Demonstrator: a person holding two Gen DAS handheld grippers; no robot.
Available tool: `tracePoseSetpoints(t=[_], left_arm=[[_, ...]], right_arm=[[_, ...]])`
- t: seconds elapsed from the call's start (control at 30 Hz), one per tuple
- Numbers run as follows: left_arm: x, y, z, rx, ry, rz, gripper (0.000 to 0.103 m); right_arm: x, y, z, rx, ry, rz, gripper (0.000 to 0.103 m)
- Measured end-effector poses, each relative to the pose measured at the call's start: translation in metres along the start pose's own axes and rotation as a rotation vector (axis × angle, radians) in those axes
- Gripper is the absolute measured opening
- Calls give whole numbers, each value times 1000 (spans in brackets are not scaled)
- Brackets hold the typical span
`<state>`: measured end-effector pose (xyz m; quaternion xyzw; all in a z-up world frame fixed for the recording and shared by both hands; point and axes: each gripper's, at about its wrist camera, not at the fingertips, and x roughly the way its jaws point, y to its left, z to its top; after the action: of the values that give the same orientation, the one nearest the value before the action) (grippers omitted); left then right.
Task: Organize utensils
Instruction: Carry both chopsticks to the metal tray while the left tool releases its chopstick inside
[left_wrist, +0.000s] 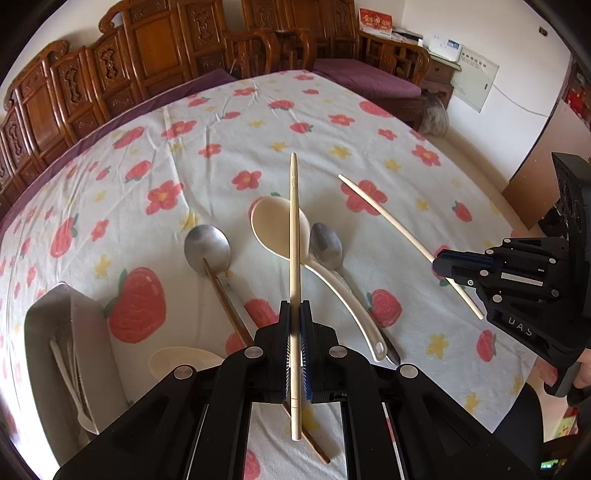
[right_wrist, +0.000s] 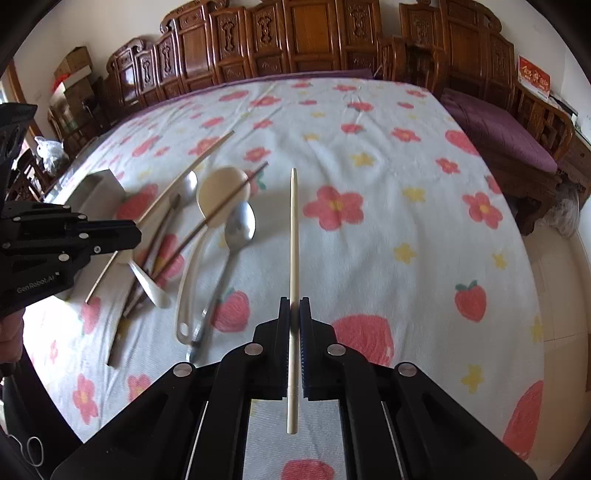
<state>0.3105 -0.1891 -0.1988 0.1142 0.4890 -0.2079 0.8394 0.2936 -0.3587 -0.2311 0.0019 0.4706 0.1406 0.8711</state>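
Each gripper, left (left_wrist: 295, 314) and right (right_wrist: 294, 310), clenches one pale chopstick (left_wrist: 294, 236) (right_wrist: 293, 236); thin sticks may swivel; dropping beside the tray (left_wrist: 48, 325) is the risk.

Ahead of the left gripper (left_wrist: 294, 317), three spoons lie side by side on the tabletop (left_wrist: 332, 122): a metal ladle (left_wrist: 207, 249) to the left, a plastic rice spoon (left_wrist: 280, 229) in the middle, a metal spoon (left_wrist: 327, 245) just right of it. A tray (left_wrist: 48, 325) holding utensils stands at the far left. The right gripper (left_wrist: 441, 264) is at the right, above the tabletop.
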Motion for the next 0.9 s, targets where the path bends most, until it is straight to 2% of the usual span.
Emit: tracePoseSetpoints(t=[0.33,0.9], left_arm=[[-27,5,2,-1,-48,24,5],[-76,39,-21,-45,-115,51,5]], right_arm=[[-23,18,11,-21,-45,16,6],[-45,65,17,-96,-94,54,6]])
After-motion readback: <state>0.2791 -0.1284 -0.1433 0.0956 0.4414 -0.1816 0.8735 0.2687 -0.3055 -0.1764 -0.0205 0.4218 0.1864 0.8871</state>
